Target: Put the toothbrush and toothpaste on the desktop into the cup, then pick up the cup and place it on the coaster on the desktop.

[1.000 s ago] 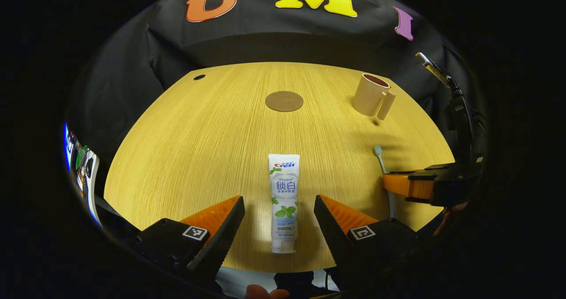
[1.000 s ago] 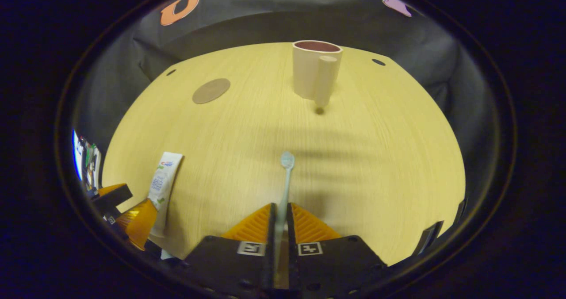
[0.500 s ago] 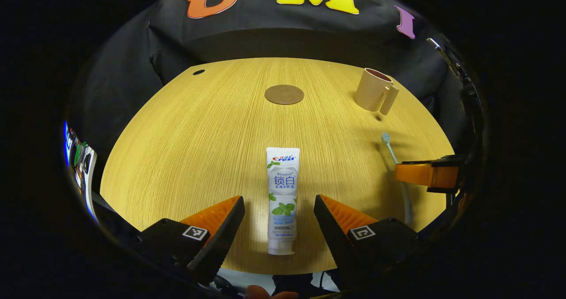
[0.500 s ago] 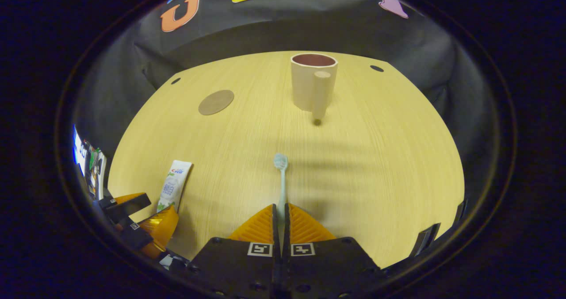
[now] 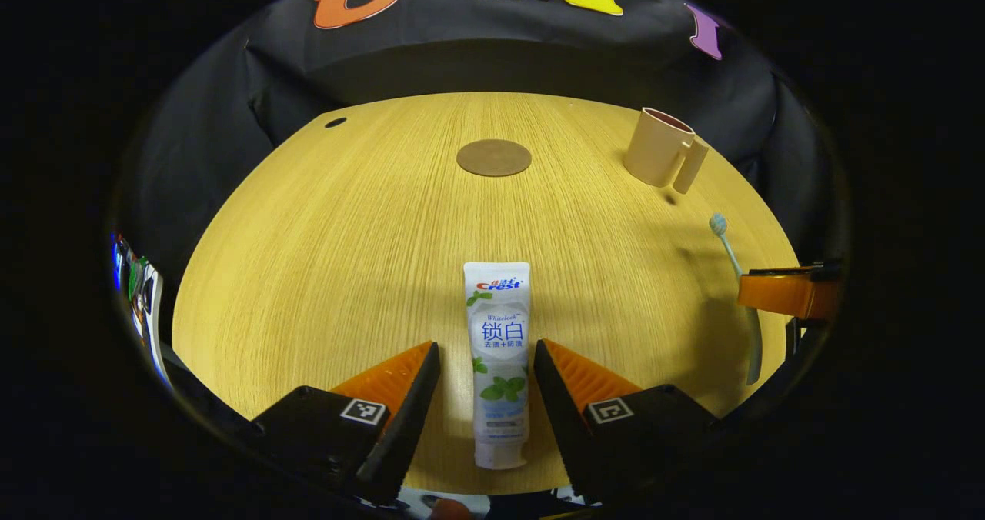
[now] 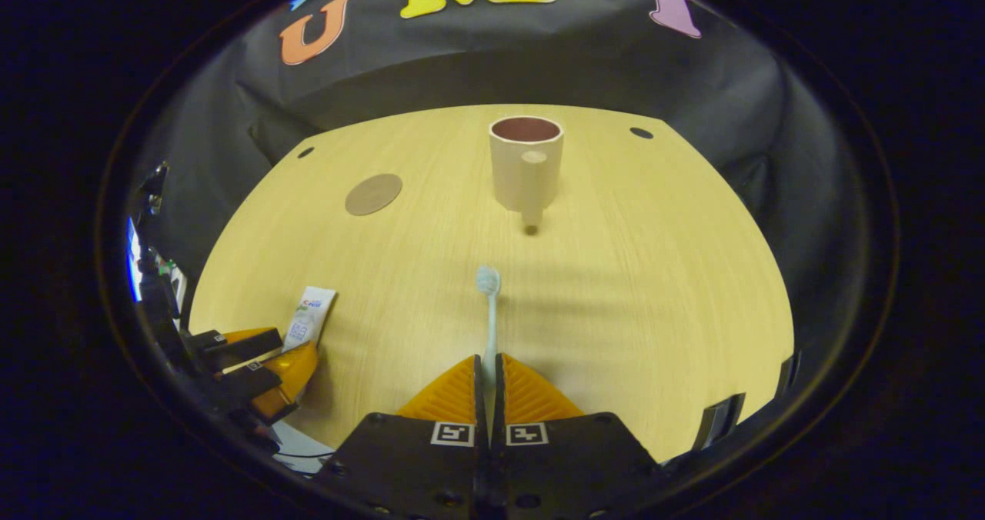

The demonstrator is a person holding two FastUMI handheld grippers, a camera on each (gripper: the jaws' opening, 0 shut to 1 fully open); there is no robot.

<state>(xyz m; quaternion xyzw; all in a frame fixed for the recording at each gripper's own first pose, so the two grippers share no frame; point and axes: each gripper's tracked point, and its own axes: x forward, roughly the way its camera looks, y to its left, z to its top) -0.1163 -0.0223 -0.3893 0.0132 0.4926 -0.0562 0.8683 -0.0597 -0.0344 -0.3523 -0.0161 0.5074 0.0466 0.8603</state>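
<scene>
Now your right gripper [image 6: 489,366], clenched on the toothbrush [image 6: 489,305], has lifted it toward the cup [image 6: 525,160], while your left gripper [image 5: 483,366] narrows, not yet gripping, around the toothpaste [image 5: 499,351] lying on the desktop [image 5: 346,235].

My right gripper [image 6: 489,366] pinches the toothbrush [image 6: 489,305]; the white toothpaste tube [image 5: 499,351] lies flat; the beige cup [image 6: 525,162] stands upright, brown coaster [image 5: 493,157] apart
</scene>
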